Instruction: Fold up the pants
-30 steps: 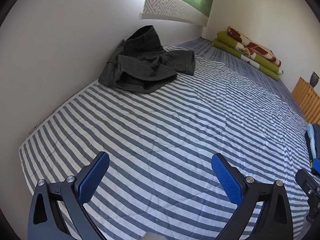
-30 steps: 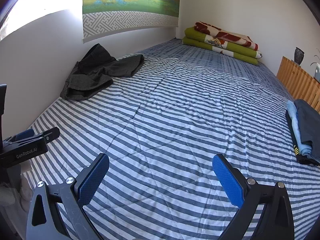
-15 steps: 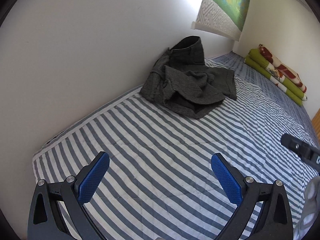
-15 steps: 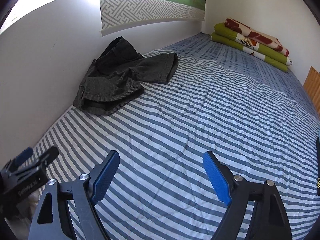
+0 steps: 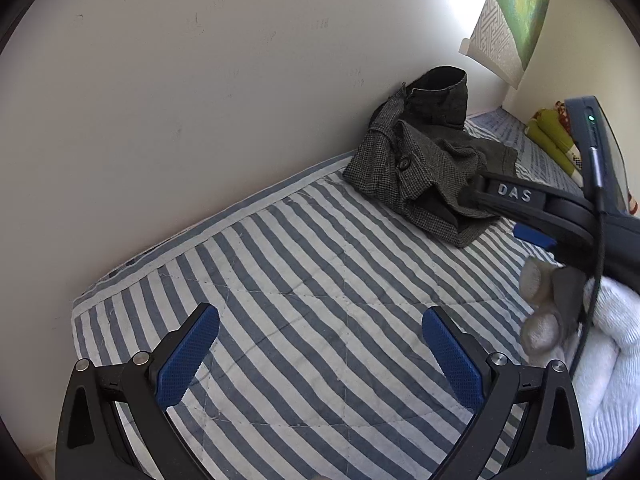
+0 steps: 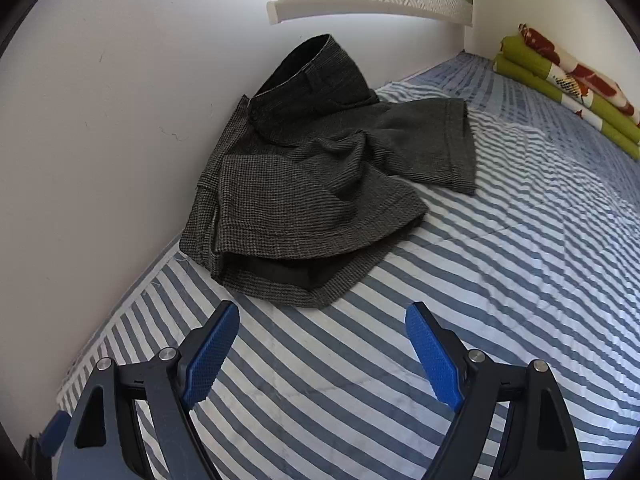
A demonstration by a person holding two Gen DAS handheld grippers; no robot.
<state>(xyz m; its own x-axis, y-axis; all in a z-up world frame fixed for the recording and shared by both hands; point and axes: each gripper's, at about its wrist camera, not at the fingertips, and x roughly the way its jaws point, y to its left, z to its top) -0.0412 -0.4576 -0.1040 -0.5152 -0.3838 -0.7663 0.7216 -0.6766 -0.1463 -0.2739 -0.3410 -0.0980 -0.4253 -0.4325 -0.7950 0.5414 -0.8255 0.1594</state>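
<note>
Both your left gripper [image 5: 320, 344] and right gripper [image 6: 322, 342] gape empty; pants [image 6: 320, 184] at twelve o'clock lie crumpled, folding unstarted

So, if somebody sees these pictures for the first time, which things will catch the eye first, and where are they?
First the crumpled dark grey pants, heaped against the white wall at the edge of the blue-and-white striped bed cover. Then the blue-padded right gripper, open and empty just short of the pants, and the left gripper, also open over bare stripes. A folded green and red blanket lies at the far end.
</note>
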